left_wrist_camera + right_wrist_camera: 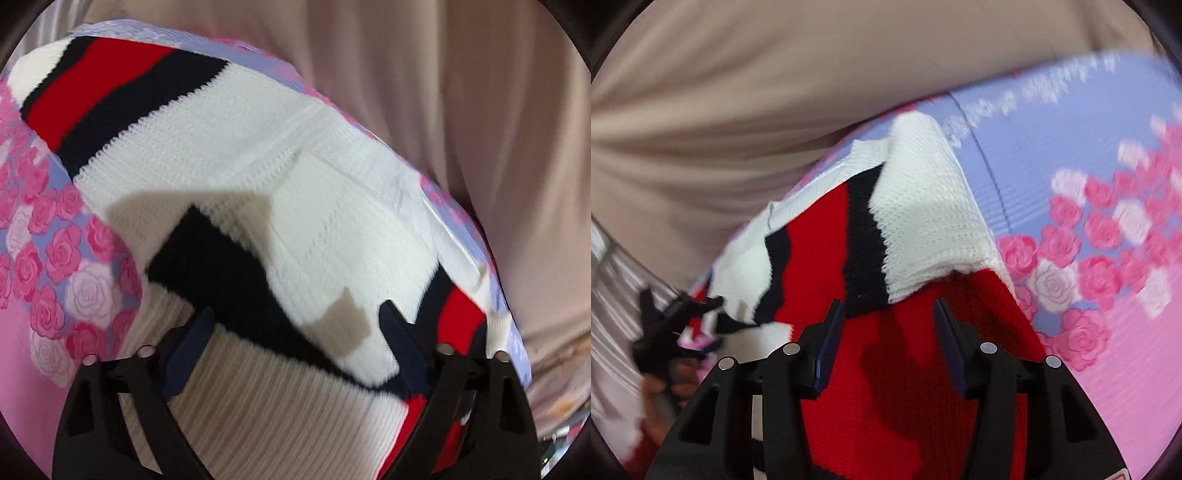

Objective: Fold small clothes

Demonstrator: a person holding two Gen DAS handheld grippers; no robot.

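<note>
The left wrist view looks down on a knitted sweater (229,147) that is white with red and black stripes. It lies on a bed sheet (55,258) with pink and white roses on purple and pink. The sweater is spread over most of the sheet and reaches close to the sheet's far edge, where a plain beige curtain (461,110) hangs behind. The left gripper (295,325) hovers over the near part of the sweater, above its ribbed hem and a black stripe. Its jaws stand wide apart, and nothing is pinched between them. The picture is a bit blurry. In the right wrist view, the right gripper (888,314) is over a red part of the sweater (923,206). Its jaws are partly apart, with red knit showing in the gap, and the pads do not seem to press on it. A white fold of the sweater lies just past the fingertips. The rose sheet (1108,295) shows on the right. Far to the left, the other gripper (679,314) and a hand (661,398) holding it are at the sweater's edge.
</note>
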